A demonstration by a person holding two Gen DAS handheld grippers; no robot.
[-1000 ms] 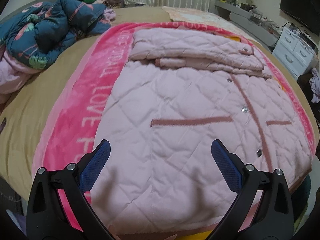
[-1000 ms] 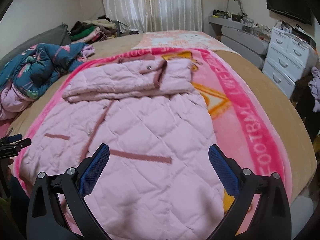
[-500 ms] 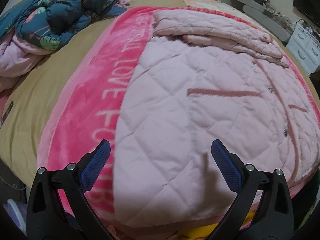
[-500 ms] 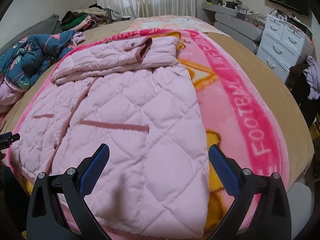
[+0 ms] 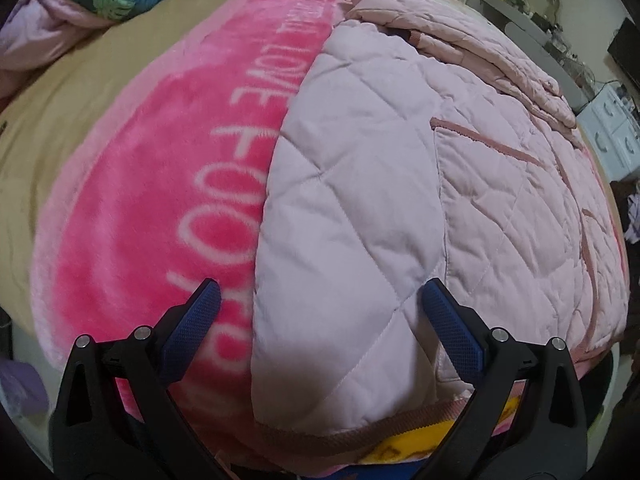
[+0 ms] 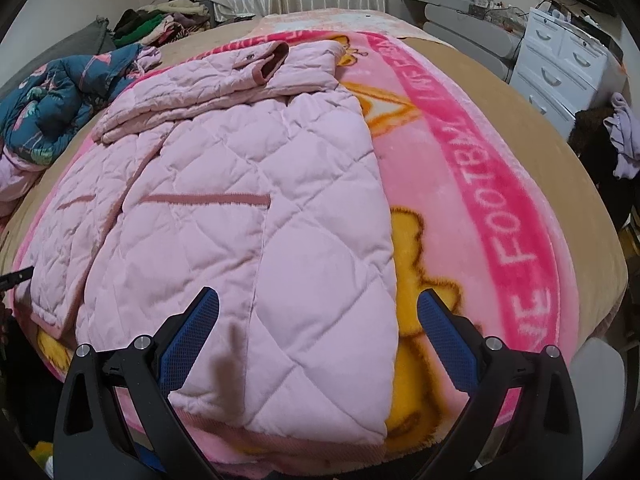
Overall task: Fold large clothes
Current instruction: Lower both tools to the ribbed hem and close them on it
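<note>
Pink quilted coat (image 5: 400, 184) lies flat, front up, on a pink printed blanket (image 5: 160, 208) over the bed; sleeves already folded across the chest at the far end. Hem hangs close to the near bed edge.

Left gripper (image 5: 320, 320): jaws spread wide, empty, poised over the coat's left hem corner, one blue pad (image 5: 196, 328) above the blanket and the other above the quilting. The side seam runs between them.

Right gripper (image 6: 318, 322): also spread and empty, straddling the right hem corner of the coat (image 6: 248, 208); its outer pad sits over the yellow print of the blanket (image 6: 500, 208).

Judged step: take both hem corners for the lengthwise fold toward the collar.

Notes for doing it well:
- Bite the ribbed hem band (image 5: 360, 436) through both layers, not just the top quilt.
- Avoid pinching the plush blanket along with it.
- Close both sides at matching depth, lift evenly, and carry the hem to the folded sleeves (image 6: 208, 80) so the edges line up.
</note>
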